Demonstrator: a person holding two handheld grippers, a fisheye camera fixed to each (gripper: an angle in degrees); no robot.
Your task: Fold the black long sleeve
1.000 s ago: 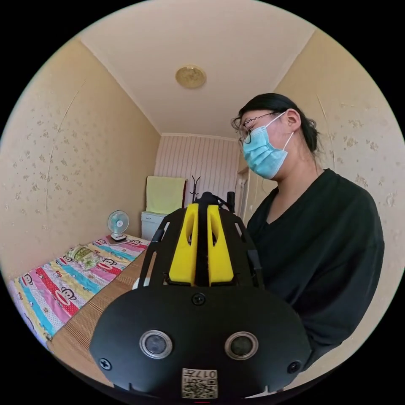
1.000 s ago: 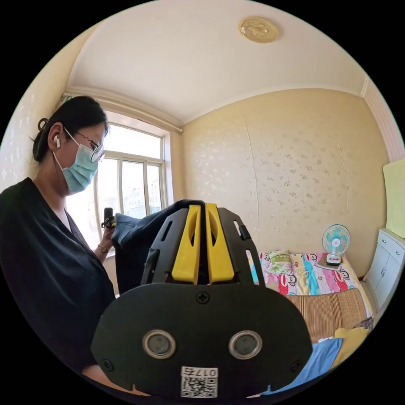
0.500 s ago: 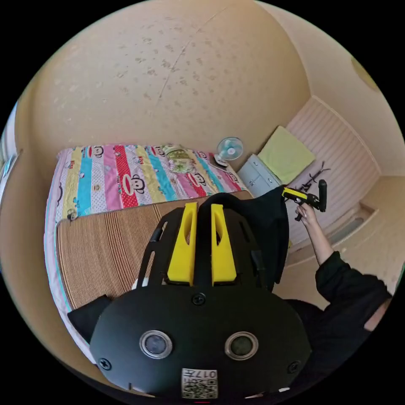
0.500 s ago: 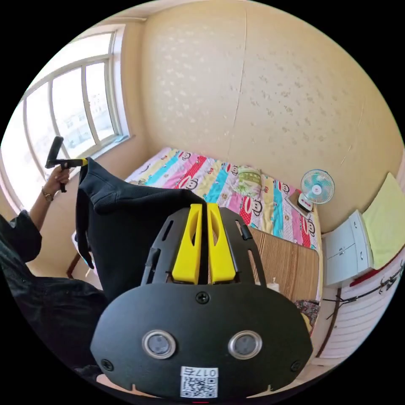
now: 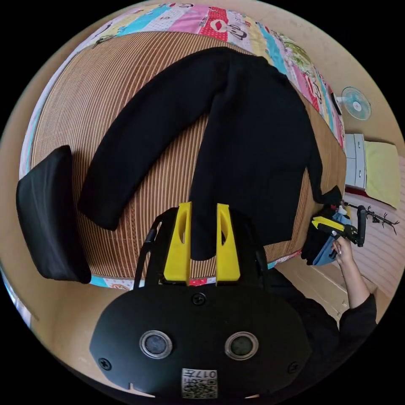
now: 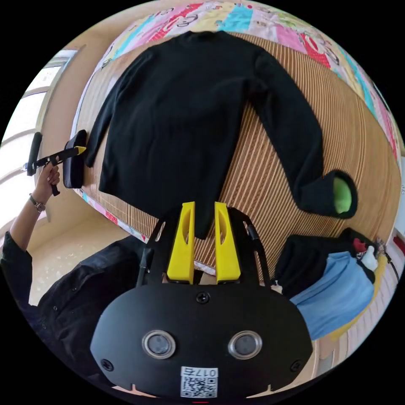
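Striped brown woven matting [image 5: 139,105] is covering a bed whose cartoon-printed patchwork sheet [image 6: 236,19] is showing along the far edge, next to a cream wall. Lying flat on the matting is the black long-sleeved top [image 6: 181,109], its collar toward the far edge and its hem reaching toward the near edge, where a thin strip of the sheet is peeking out over the pale floor. In the right gripper view one sleeve is lying close along the body on the window side, while the other is angling away across bare matting, its cuff turned open on a green lining [image 6: 342,195]. Wide open matting is lying between that sleeve and the far edge. The left gripper [image 5: 202,236] is hovering above a corner of the hem with its yellow jaws standing apart, black cloth showing between them, not pinched. The right gripper [image 6: 201,238] is hovering at the other hem corner, jaws likewise spread and gripping nothing. A folded black cloth pad [image 5: 50,215] is sitting at the matting's window-side edge, just beside the sleeve there. At the opposite corner a heap of black, light blue and yellow clothes [image 6: 329,282] is sitting near the edge, apart from the open cuff.
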